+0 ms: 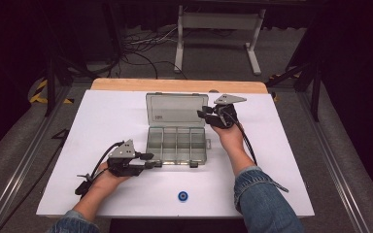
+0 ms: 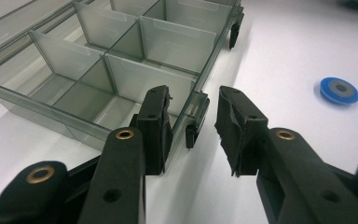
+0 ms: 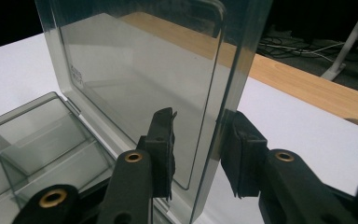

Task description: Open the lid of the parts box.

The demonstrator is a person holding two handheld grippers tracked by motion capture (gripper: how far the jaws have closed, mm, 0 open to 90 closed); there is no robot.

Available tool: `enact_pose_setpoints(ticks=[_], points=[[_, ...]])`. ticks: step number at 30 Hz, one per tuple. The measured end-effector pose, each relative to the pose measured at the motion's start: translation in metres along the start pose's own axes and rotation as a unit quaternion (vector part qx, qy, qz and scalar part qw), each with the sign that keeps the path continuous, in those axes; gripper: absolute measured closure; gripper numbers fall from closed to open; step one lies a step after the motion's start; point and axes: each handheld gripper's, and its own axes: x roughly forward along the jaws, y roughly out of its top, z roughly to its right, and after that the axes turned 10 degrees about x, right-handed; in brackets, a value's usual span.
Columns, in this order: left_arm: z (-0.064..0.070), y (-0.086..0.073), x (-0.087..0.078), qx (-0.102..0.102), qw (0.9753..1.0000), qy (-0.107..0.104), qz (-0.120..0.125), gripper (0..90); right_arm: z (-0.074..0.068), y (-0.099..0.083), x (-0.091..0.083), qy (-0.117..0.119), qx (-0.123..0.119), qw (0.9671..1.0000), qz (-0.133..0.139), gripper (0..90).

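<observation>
White table point(image 1: 102, 145): lid point(image 3: 140, 70) between right tool point(image 3: 196, 154) jaws.

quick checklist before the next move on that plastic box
1. Lid stands upright, open: ok.
2. Right gripper straddles the lid's edge, jaws open, not clamped: ok.
3. Left gripper straddles the box front wall by the latch, jaws open: ok.
4. Compartments look empty: ok.
5. Blue disc lies apart from the box: ok.
6. Whether either pad touches plastic: cannot tell.
</observation>
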Motion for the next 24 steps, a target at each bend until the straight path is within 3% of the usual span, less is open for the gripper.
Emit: enact_pose_setpoints(ticks=[10, 16, 24], points=[[-0.001, -0.001, 0.0, -0.002, 1.0, -0.001, 0.001, 63.6, 0.004, -0.001, 0.014, -0.018, 0.006, 0.9998, -0.01, 57.8], [-0.001, -0.001, 0.0, -0.004, 1.0, -0.001, 0.001, 63.6, 0.008, -0.004, 0.02, -0.015, 0.021, 0.9996, -0.012, 55.7], [-0.001, 0.0, 0.0, -0.011, 0.9999, -0.004, 0.001, 63.4, 0.01, -0.008, 0.032, -0.021, 0.019, 0.9993, -0.024, 44.3]])
